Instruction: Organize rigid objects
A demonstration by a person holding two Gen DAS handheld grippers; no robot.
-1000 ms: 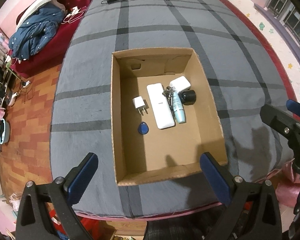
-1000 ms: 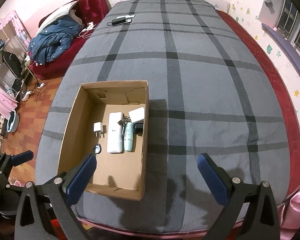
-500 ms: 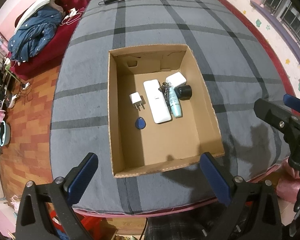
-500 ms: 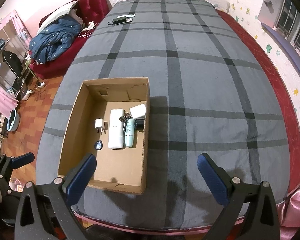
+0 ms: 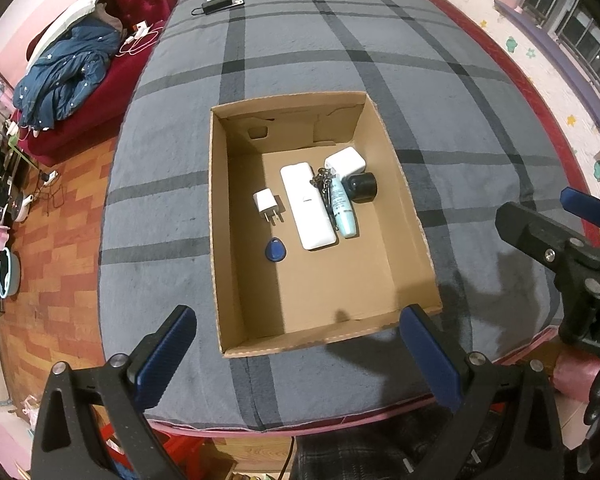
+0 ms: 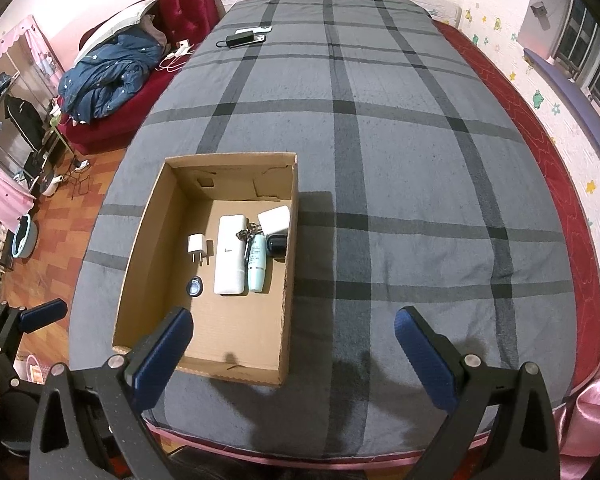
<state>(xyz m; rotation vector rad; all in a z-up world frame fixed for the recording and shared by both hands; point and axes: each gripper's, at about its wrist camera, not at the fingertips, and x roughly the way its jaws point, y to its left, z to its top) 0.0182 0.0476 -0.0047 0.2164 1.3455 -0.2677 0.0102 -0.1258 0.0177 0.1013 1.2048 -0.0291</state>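
Note:
An open cardboard box (image 5: 216, 240) (image 6: 290, 280) lies on the grey plaid bed. Inside it rest a white power bank (image 5: 308, 210) (image 6: 230, 256), a white plug charger (image 5: 266, 203) (image 6: 198, 246), a blue key fob (image 5: 275, 249) (image 6: 195, 286), a pale green tube (image 5: 342, 210) (image 6: 257, 266) with a key chain (image 5: 323, 184), a black cylinder (image 5: 362, 187) (image 6: 277, 243) and a white adapter (image 5: 345, 163) (image 6: 275, 218). My left gripper (image 5: 296, 356) hovers open above the box's near edge, holding nothing. My right gripper (image 6: 294, 356) is open too, to the right of the box.
A phone and a black power bank (image 6: 242, 38) lie at the bed's far end. A red sofa with a blue jacket (image 6: 108, 76) stands to the left, over a wooden floor (image 5: 40, 240). The bed's right half (image 6: 420, 200) is bare blanket. A pink edge borders the bed's near side.
Both grippers have drawn back and up slightly from the box, so it sits a little farther away in each view. The jaws stayed open and nothing in the box moved.

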